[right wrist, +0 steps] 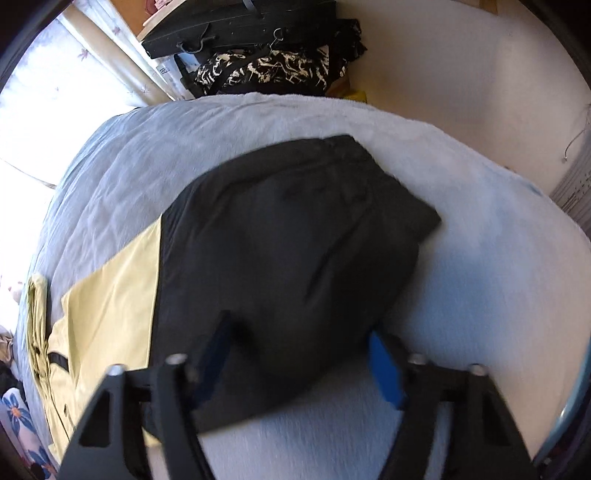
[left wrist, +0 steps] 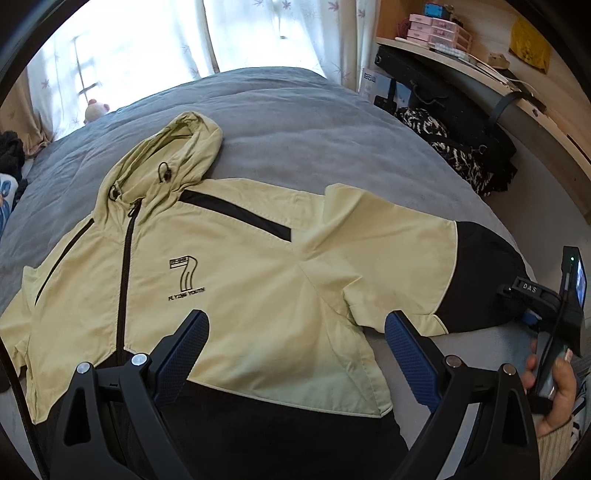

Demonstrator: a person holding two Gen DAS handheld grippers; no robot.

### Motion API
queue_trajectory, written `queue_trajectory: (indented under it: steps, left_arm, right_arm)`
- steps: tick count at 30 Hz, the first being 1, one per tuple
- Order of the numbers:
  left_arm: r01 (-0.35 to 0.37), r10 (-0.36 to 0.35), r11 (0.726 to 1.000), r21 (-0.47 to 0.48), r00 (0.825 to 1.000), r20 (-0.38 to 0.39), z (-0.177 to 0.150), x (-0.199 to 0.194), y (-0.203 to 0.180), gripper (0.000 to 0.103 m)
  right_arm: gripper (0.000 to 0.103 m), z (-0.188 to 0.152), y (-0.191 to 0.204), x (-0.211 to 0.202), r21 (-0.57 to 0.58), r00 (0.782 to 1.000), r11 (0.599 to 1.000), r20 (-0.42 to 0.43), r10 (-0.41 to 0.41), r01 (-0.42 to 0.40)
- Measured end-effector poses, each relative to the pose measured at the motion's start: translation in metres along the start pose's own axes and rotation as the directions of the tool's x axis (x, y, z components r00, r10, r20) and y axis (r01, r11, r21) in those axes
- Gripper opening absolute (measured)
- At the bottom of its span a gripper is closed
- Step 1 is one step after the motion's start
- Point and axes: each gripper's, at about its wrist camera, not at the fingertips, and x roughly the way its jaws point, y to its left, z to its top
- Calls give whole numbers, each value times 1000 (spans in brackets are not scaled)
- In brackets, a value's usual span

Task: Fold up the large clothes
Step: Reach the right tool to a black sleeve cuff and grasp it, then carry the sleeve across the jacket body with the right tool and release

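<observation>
A pale yellow hooded jacket [left wrist: 258, 258] with black trim lies front up on the grey bed cover [left wrist: 295, 118], its hood [left wrist: 177, 155] toward the window. One sleeve [left wrist: 399, 254] stretches out to the right and ends in a black part [right wrist: 295, 240]. My left gripper [left wrist: 295, 332] hangs open over the jacket's lower front, with nothing between its fingers. My right gripper [right wrist: 301, 360] points down at the black sleeve end. Its blue pads [right wrist: 384, 365] straddle the cloth with a wide gap, and the picture is blurred. A hand [left wrist: 557, 384] holds that gripper at the right edge.
Black bags and a black-and-white patterned cloth [left wrist: 450, 147] are piled beside the bed at the right. A curved desk with pink drawers [left wrist: 436, 29] stands above them. White curtains [left wrist: 147, 44] and a small plush toy [left wrist: 94, 110] are at the far side.
</observation>
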Motion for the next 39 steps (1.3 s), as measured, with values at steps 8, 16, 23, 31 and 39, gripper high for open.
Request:
queue_trajectory:
  steps: [8, 16, 23, 31, 39]
  left_arm:
    - [-28, 28, 999, -27, 1000, -1, -3, -5, 28, 95]
    - [-76, 76, 992, -99, 997, -4, -15, -15, 77, 95]
    - [-98, 92, 975, -199, 995, -43, -33, -12, 128, 95]
    - [-56, 27, 967, -250, 993, -116, -58, 11, 150, 95]
    - [18, -42, 984, -179, 991, -131, -50, 22, 114, 95]
  right_arm:
    - [6, 4, 34, -46, -146, 987, 988, 141, 79, -59]
    - [6, -70, 152, -133, -569, 931, 809, 196, 308, -148]
    - [7, -170, 216, -106, -799, 949, 571, 1, 316, -189]
    - [27, -232, 208, -53, -835, 972, 507, -129, 197, -214]
    - [43, -221, 192, -73, -792, 955, 550, -135, 265, -265]
